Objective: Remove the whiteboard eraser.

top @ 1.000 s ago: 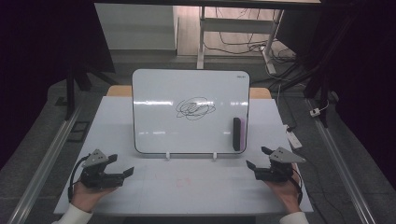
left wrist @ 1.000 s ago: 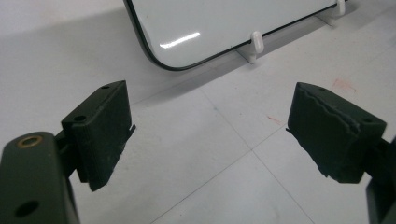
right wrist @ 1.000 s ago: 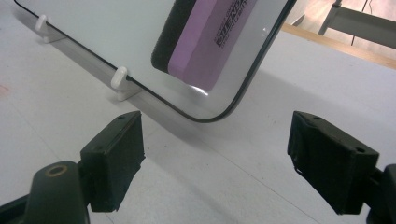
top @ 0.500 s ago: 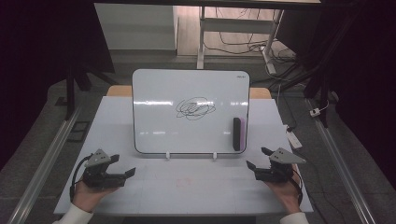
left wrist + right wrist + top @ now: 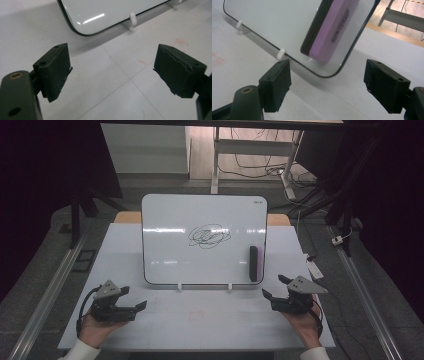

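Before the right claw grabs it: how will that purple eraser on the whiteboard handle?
The purple block eraser with black felt backing looks like foam, so probably light and slightly squashy. It clings flat to the tilted white whiteboard, likely by a magnet, so expect some pull-off resistance. Its boxy shape shouldn't roll.

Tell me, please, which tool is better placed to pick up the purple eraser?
Probably the right tool: it sits open just below the purple block eraser at the whiteboard's right edge; the left tool is farther away.

My left gripper [image 5: 134, 309] and right gripper [image 5: 272, 292] rest on the table [image 5: 210, 320], jaws apart, near whiteboard [image 5: 170, 255]; eraser [image 5: 254, 263] on its right.
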Motion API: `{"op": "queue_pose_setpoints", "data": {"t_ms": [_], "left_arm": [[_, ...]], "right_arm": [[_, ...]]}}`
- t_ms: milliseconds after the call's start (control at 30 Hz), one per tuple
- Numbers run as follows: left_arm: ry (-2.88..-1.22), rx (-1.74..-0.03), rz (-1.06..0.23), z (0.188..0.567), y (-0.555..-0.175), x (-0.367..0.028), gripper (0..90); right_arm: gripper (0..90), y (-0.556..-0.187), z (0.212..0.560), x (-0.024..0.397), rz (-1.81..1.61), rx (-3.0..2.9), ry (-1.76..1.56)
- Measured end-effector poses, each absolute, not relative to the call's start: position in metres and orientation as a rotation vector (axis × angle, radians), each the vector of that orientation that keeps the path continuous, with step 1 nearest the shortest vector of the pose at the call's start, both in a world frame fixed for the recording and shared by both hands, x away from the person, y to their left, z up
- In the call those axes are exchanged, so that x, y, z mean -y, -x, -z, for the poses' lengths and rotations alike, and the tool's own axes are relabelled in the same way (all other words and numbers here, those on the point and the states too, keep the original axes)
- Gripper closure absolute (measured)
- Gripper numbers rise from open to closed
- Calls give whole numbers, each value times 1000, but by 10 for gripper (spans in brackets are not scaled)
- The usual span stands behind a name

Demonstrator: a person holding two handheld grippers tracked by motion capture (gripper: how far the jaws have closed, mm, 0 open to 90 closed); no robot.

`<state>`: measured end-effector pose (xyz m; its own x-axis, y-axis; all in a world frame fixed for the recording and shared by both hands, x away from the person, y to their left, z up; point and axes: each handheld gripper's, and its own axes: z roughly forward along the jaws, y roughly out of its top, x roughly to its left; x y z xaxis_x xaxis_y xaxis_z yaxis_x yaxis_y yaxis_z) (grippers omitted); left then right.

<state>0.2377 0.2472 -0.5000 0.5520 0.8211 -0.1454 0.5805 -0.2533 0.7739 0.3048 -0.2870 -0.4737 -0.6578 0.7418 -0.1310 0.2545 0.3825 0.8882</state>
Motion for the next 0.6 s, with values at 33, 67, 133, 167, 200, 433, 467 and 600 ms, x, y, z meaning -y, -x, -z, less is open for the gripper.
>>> {"op": "queue_pose_setpoints", "data": {"t_ms": [33,67,133,167,200,433,467,600], "left_arm": [[-1957,-1132,-365,500,-237,-247,147],[-1960,-1132,-364,500,-237,-247,147],[-1961,-1136,-364,501,-237,-246,147],[-1962,-1141,-362,501,-237,-246,147],[-1962,-1141,-362,501,-237,-246,147],[-1962,-1150,-353,502,-237,-245,147],[-1962,-1150,-350,502,-238,-245,147],[-1963,-1153,-343,503,-238,-245,147]], "right_arm": [[214,-305,471,284,-1234,-2122,-853],[215,-306,469,282,-1224,-2118,-857],[216,-307,467,279,-1220,-2117,-859],[217,-307,467,278,-1214,-2115,-869],[217,-308,466,276,-1212,-2117,-874],[218,-312,461,264,-1199,-2124,-870],[219,-313,460,262,-1195,-2123,-869],[226,-317,455,252,-1166,-2119,-880]]}}
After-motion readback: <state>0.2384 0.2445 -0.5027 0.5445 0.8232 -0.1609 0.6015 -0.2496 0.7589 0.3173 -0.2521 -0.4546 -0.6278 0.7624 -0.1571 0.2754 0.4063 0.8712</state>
